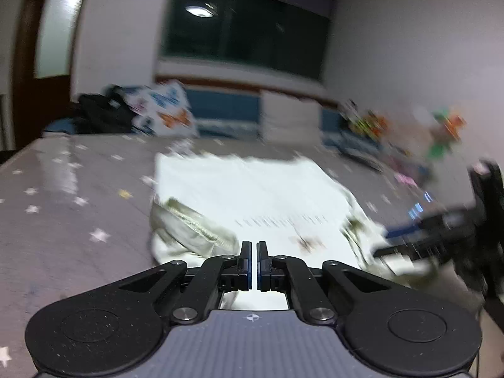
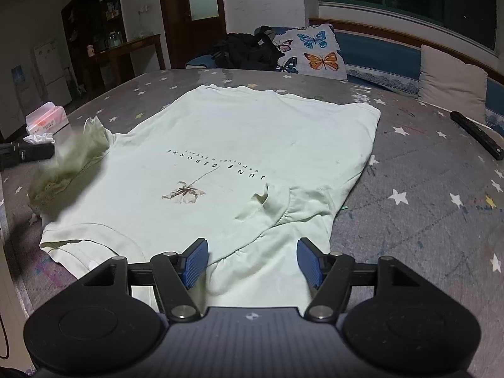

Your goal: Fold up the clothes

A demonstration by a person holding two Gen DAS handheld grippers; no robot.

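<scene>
A pale green T-shirt point(image 2: 239, 132) with a flower print and dark lettering lies flat on the grey star-patterned bed cover point(image 2: 425, 189). Its right sleeve point(image 2: 283, 211) is folded in over the body. My right gripper point(image 2: 252, 247) is open just above the shirt's near edge, its blue pads point(image 2: 197, 260) on either side of that sleeve. The lace-trimmed left sleeve point(image 2: 69, 163) is blurred at the far left. In the blurred left wrist view, my left gripper point(image 1: 254, 252) is shut above the shirt point(image 1: 252, 189) near that sleeve point(image 1: 189, 223). No cloth shows between its fingers. The right gripper point(image 1: 409, 239) shows at the right.
At the bed's far side are a butterfly pillow point(image 2: 315, 50), a heap of black clothing point(image 2: 245, 50) and a beige pillow point(image 2: 453, 78). A black bar point(image 2: 475, 134) lies at the right. A tissue box point(image 2: 47, 118) and a black device point(image 2: 25, 154) sit at the left.
</scene>
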